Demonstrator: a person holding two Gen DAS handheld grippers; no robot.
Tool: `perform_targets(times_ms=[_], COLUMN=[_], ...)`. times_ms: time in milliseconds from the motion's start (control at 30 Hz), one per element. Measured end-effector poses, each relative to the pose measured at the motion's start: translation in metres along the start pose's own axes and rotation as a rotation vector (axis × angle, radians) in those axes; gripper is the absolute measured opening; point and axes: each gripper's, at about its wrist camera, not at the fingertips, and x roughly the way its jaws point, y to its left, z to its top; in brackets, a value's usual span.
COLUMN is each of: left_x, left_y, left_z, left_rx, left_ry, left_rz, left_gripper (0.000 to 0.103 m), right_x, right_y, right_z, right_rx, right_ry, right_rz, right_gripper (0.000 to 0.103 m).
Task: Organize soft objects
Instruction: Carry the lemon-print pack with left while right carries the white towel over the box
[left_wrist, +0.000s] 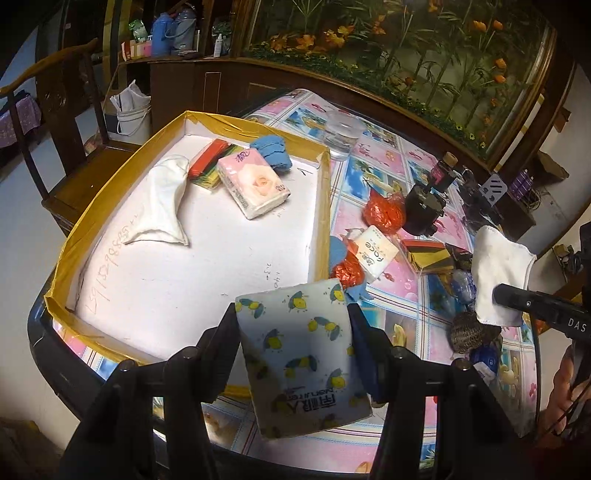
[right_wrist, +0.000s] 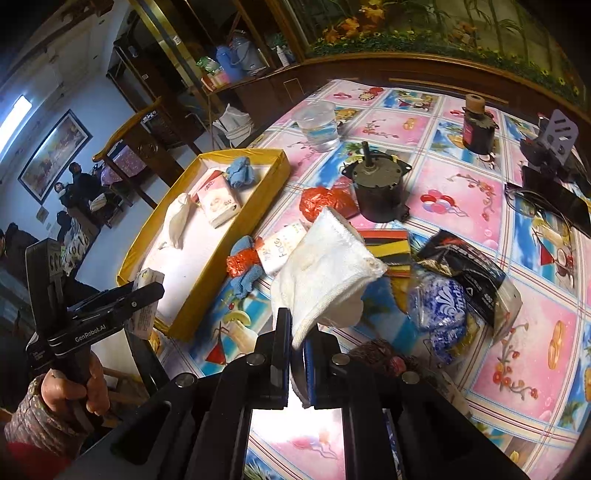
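The left gripper (left_wrist: 293, 332) clamps a tissue pack (left_wrist: 301, 354) at lower centre, the right gripper (right_wrist: 297, 354) pinches a white cloth (right_wrist: 325, 273) mid-frame, both apparently bound for the yellow-rimmed tray (left_wrist: 327, 206) at left.

Both wrist views are fisheye pictures: straight lines bow hard toward the rim, and the corners fall off into black vignette. Light is uneven. The white floor of the yellow-edged tray (left_wrist: 207, 258) is blown out to near featureless glare in the left view, and the same happens to a strip of the patterned tablecloth (right_wrist: 436, 206) just under the camera in the right view (detail there is lost). A bright bar of light (right_wrist: 14, 122) burns at the upper left of the right view. The wooden cabinet (left_wrist: 221, 85) behind sits dim and murky. The near black gripper bodies read as dark silhouettes. Focus is soft and grainy throughout, softest toward the edges.
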Motion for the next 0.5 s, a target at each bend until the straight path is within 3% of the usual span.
perform_targets(times_ms=[333,500], left_x=[0.004,0.015], left_y=[0.038,0.061], left_z=[0.015,0.027], left_rx=[-0.01,-0.005], left_ry=[0.011,0.036], left_rz=[0.011,0.014], left_gripper=[0.055,0.055], right_x=[0.021,0.045], right_y=[0.043,0.083], right_z=[0.034,0.058], right_rx=[-0.055,-0.087], right_ry=[-0.013,-0.013], right_rz=[0.018,0.052], right_gripper=[0.007,0.008])
